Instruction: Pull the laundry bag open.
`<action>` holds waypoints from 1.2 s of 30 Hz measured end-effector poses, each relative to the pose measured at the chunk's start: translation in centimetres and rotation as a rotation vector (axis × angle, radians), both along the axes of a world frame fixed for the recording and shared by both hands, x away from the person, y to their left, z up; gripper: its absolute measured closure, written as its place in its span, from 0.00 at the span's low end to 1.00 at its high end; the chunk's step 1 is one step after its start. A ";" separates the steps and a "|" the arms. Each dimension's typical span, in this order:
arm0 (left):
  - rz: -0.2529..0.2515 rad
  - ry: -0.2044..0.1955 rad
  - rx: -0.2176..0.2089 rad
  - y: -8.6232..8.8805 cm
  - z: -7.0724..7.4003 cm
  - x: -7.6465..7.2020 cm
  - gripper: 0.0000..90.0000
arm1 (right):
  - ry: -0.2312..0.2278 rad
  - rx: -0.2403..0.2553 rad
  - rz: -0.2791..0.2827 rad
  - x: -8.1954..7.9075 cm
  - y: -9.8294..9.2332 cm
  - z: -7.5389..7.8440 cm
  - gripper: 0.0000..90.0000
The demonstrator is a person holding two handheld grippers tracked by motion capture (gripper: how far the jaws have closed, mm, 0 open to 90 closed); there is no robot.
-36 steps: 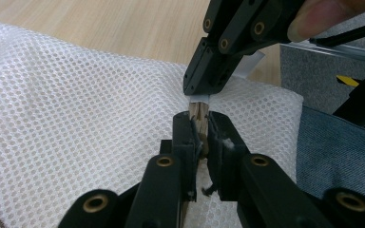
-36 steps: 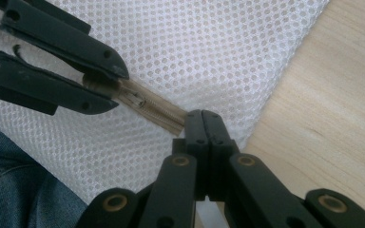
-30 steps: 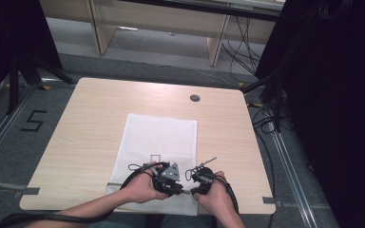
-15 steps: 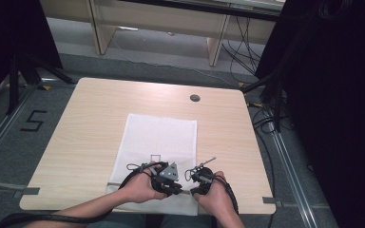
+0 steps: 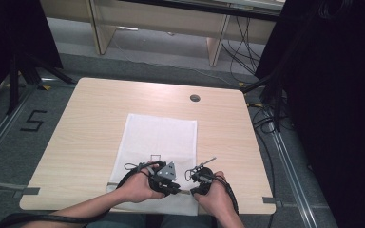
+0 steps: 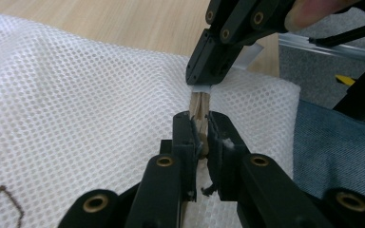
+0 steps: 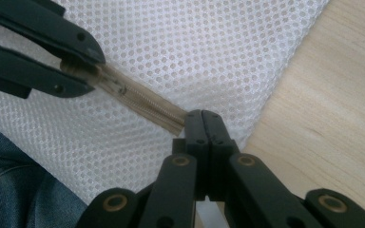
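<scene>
The white bag (image 6: 76, 95) is open-weave mesh cloth with a beige woven zipper tape (image 7: 142, 102). The worktop (image 7: 332, 118) is matt pale wood grain. Each claw (image 7: 203, 124) looks like matt black plastic.

Soft, even light falls from overhead onto the table (image 5: 100, 123), so its pale wood reads bright while the room's edges, left and right, sink into near black. Shadows under the hands are faint and short. No glare shows on the wood. The high view is a little soft and grainy. In the left gripper view the white mesh bag (image 6: 76, 95) is crisp near the jaws, and the background blurs toward the top.
</scene>
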State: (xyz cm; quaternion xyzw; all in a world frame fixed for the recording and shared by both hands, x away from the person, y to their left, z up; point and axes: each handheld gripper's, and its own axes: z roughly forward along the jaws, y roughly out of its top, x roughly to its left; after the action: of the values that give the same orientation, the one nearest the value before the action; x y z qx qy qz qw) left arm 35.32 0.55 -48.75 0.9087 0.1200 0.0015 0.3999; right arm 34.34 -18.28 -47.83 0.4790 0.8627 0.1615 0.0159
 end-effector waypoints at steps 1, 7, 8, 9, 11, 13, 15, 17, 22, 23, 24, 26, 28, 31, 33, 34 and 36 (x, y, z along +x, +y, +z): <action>0.004 -0.001 0.002 0.0 0.0 -0.1 0.91 | 0.001 0.001 -0.001 0.0 0.0 0.0 1.00; 0.011 0.007 0.002 0.1 0.1 -0.1 0.91 | -0.002 0.001 -0.001 0.0 0.0 0.0 1.00; 0.010 0.003 0.004 0.1 0.1 -0.1 0.91 | 0.000 0.000 -0.001 0.0 0.0 0.0 1.00; 0.009 0.006 0.003 0.2 0.1 -0.1 0.91 | 0.005 0.000 -0.014 -0.1 0.1 0.0 1.00; 0.010 0.006 0.001 0.2 0.0 -0.1 0.91 | 0.005 -0.003 -0.016 -0.1 0.2 0.0 1.00; 0.004 0.001 0.000 0.2 0.0 -0.1 0.91 | 0.001 0.004 -0.004 0.0 0.0 0.0 1.00; 0.003 0.000 -0.001 0.2 0.1 -0.1 0.91 | -0.002 0.002 -0.001 0.0 0.0 0.0 1.00; 0.014 0.007 0.002 0.2 0.1 -0.2 0.91 | -0.001 -0.003 -0.011 0.0 0.1 0.0 1.00; 0.014 0.004 0.004 0.6 0.4 -0.1 0.91 | 0.016 0.001 -0.018 -0.1 0.1 0.1 1.00; 0.012 0.005 0.000 0.7 0.4 -0.1 0.91 | 0.001 0.001 -0.003 0.0 0.0 0.0 1.00; 0.011 0.002 0.001 0.7 0.5 -0.1 0.91 | 0.018 0.000 -0.022 -0.1 0.1 0.1 1.00; 0.017 0.007 -0.004 0.8 0.5 -0.1 0.91 | 0.003 0.000 -0.009 -0.1 0.1 0.0 1.00; 0.018 0.007 -0.008 0.9 0.5 -0.1 0.91 | 0.002 -0.001 -0.015 -0.1 0.2 0.0 1.00; 0.019 0.003 -0.006 1.1 0.4 -0.1 0.91 | 0.035 -0.007 -0.045 -0.2 0.3 0.1 1.00; 0.011 -0.004 -0.010 1.2 0.5 0.0 0.91 | 0.036 -0.002 -0.044 -0.2 0.3 0.1 1.00; 0.023 0.010 -0.015 1.2 0.5 -0.1 0.91 | 0.036 -0.002 -0.044 -0.2 0.3 0.1 1.00; 0.023 0.009 -0.015 1.2 0.4 -0.1 0.91 | 0.037 -0.001 -0.045 -0.2 0.3 0.1 1.00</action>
State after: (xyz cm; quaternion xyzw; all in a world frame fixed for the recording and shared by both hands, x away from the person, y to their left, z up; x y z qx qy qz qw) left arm 35.17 1.74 -48.33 0.9042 0.1324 0.0010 0.4060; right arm 34.14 -18.00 -47.70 0.5011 0.8519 0.1519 0.0037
